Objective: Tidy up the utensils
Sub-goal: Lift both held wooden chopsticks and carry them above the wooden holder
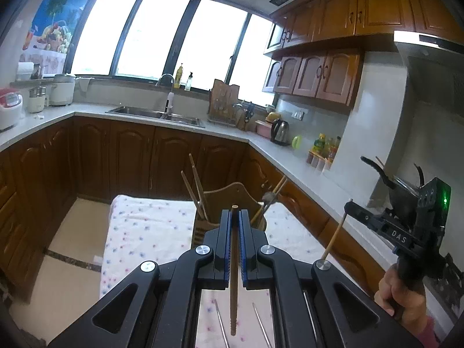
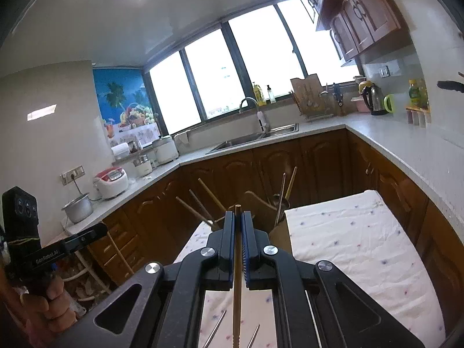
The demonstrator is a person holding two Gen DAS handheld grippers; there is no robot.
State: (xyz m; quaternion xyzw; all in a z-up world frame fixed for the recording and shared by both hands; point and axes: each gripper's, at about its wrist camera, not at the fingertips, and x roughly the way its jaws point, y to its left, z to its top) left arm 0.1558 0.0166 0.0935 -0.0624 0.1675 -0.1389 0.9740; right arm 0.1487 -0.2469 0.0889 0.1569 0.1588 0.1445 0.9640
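Chopstick (image 1: 234, 264) upright in left tongs (image 1: 235, 217)

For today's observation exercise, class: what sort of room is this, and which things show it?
A home kitchen: a steel sink with a tap under the window, wooden wall cabinets, and an electric kettle on the worktop.

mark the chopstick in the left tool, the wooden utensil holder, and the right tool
chopstick (image 1: 234, 275): left wrist view, mid-shaft between the pads.
wooden utensil holder (image 1: 229, 203): left wrist view, front wall.
right tool (image 2: 238, 246): right wrist view, midway between fingertips.
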